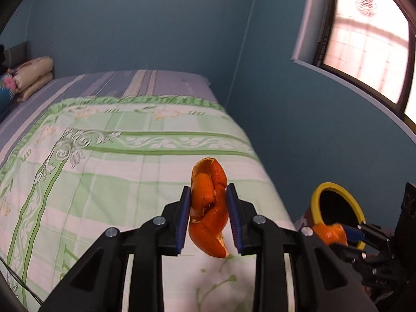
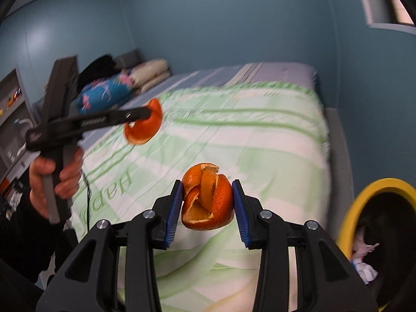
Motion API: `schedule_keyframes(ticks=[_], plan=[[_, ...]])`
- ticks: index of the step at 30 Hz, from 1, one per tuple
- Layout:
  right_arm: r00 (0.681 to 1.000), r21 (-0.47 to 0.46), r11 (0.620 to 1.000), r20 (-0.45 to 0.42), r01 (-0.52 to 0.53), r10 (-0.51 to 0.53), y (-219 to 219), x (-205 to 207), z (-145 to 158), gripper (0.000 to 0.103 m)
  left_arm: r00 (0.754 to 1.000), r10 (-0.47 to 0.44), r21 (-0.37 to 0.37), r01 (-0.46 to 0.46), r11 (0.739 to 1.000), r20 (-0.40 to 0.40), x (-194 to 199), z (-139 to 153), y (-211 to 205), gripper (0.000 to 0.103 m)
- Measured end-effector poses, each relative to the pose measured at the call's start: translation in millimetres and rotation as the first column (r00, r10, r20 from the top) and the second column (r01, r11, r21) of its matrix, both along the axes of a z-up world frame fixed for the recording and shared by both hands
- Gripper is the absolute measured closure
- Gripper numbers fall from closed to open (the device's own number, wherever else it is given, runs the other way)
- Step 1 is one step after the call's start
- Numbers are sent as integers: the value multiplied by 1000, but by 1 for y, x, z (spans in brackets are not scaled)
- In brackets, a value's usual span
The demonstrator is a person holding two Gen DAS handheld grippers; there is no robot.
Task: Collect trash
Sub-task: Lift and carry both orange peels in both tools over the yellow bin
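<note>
In the left wrist view my left gripper (image 1: 208, 192) is shut on a long curled piece of orange peel (image 1: 209, 208), held above the green patterned bedspread (image 1: 117, 182). My right gripper (image 2: 207, 186) is shut on a second, cup-shaped orange peel (image 2: 208, 202) above the bed's near end. From the left wrist view the right gripper (image 1: 345, 234) and its peel (image 1: 329, 232) hang in front of the mouth of a yellow-rimmed trash bin (image 1: 316, 202). The right wrist view shows the left gripper (image 2: 149, 114) with its peel (image 2: 143, 130), carried by a hand (image 2: 41, 171).
The trash bin (image 2: 348, 218) stands on the floor beside the bed's right side and holds crumpled white paper (image 2: 364, 267). Folded bedding and a blue pillow (image 2: 104, 96) lie at the far end of the bed. Blue walls close in behind and to the right.
</note>
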State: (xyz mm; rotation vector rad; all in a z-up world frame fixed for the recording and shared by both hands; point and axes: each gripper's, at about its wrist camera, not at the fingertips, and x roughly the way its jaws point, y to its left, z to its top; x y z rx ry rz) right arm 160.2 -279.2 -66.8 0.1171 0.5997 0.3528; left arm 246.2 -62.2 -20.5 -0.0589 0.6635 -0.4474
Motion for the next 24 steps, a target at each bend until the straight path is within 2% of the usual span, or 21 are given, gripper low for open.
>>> schedule_keyframes(ticks=[6,12,24], plan=[[991,28,994,77,105,-107,-49,-22,22,67,994,-90,22,89,996,57,-27,23,-50,77],[972,56,979,118,198,-204,-92,-39,31,67,979,-187,41,184,982,87,-48,39,-100,77],[900,107,912,153,396,-408,-173,-61,26,66,927,-356,63,351,934,121,-77,51,-187,77]])
